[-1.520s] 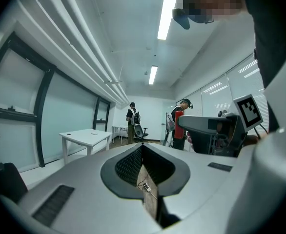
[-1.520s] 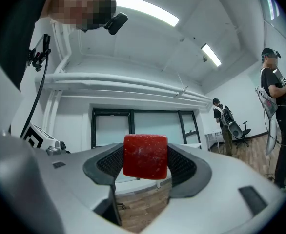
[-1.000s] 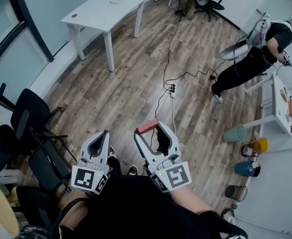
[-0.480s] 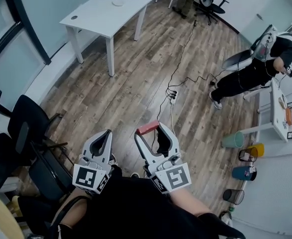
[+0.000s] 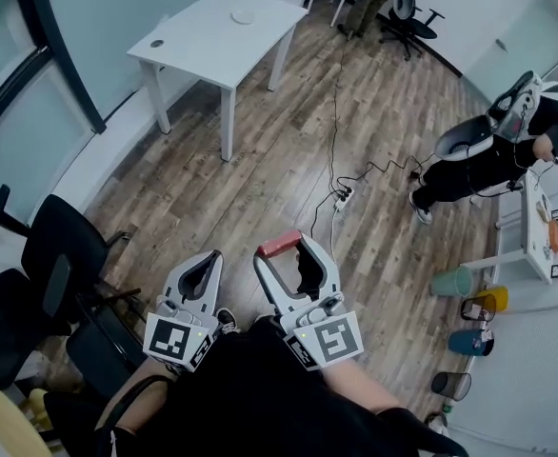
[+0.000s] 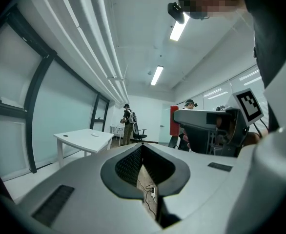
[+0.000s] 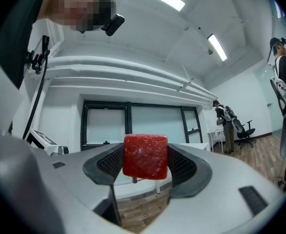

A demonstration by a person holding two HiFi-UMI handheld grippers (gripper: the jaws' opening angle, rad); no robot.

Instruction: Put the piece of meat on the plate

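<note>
My right gripper [image 5: 285,248] held the red meat cube [image 7: 145,156], my left gripper [image 5: 210,257] sat closed and empty, and the white table's [image 5: 203,46] plate [image 5: 243,16] had shifted rightward in view; delivery judged pending.

Pale disc [image 5: 243,16] on the white table [image 5: 208,48] too small to name; bystander [image 5: 479,165] partly beyond the right edge.

My right gripper [image 7: 145,150] has a matt grey plastic shell and dark ribbed pads [image 7: 111,162]; the piece of meat [image 7: 145,158] looks grainy, faintly glossy. The floor [image 5: 260,160] is streaky matt wood, the table [image 5: 212,36] smooth white.
</note>
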